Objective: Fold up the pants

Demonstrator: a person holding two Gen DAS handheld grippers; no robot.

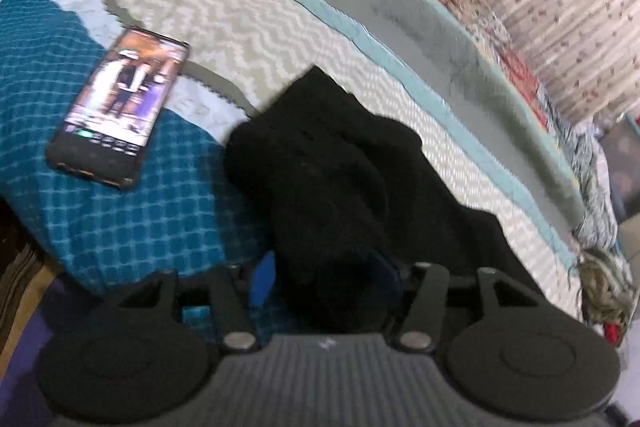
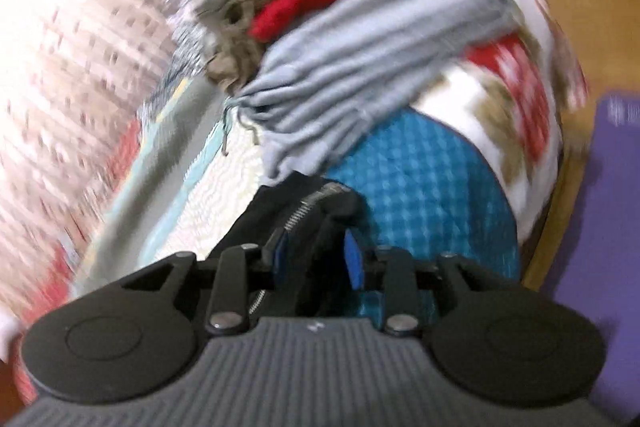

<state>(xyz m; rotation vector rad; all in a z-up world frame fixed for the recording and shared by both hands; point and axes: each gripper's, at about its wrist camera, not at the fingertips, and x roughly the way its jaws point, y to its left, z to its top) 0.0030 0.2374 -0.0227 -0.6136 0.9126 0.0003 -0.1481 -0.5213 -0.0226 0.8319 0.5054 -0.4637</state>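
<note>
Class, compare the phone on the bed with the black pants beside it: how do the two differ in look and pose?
The phone is a flat, rigid rectangle with a lit screen; the black pants are soft, dull and bunched in folds. The phone lies free; the pants run between the left gripper fingers. Both rest on the bed cover.

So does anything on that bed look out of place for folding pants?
Yes: a phone with its screen lit lies on the bedspread just left of the black pants, and a heap of scarves crowds the bed's far end.
</note>
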